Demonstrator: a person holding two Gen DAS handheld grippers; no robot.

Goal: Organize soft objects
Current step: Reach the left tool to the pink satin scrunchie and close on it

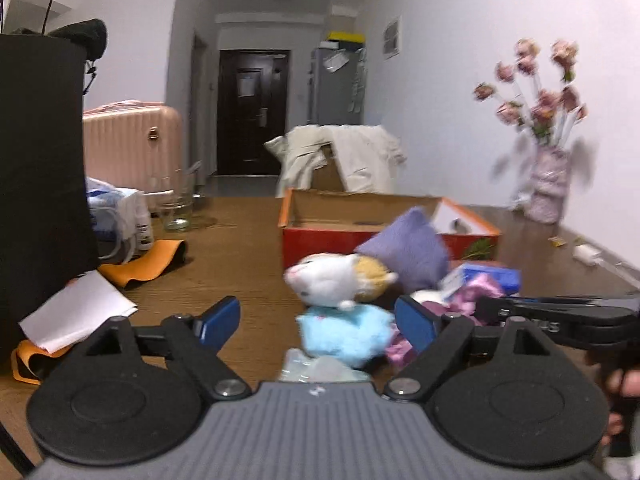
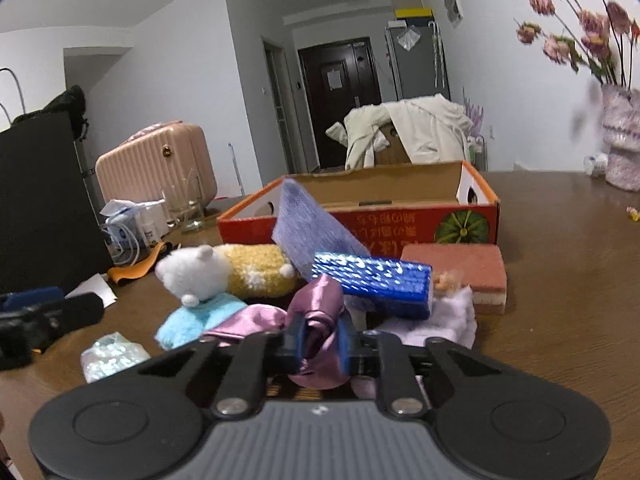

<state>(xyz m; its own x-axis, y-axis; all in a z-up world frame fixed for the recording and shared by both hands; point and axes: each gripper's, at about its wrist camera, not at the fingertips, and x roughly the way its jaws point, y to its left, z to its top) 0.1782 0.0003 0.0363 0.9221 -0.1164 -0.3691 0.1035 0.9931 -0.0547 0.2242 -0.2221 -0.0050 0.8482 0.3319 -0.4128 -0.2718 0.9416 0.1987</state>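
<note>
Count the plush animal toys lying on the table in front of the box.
1: a white-and-yellow plush toy lies on its side ahead of the orange box, resting on a light blue fluffy cloth, left of the purple cushion. The pile could hide others.

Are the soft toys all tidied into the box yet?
Not yet. The orange box looks empty. The right gripper pinches the shiny pink cloth. The left gripper is open. The plush cat, purple cushion and pink sponge wait outside.
</note>
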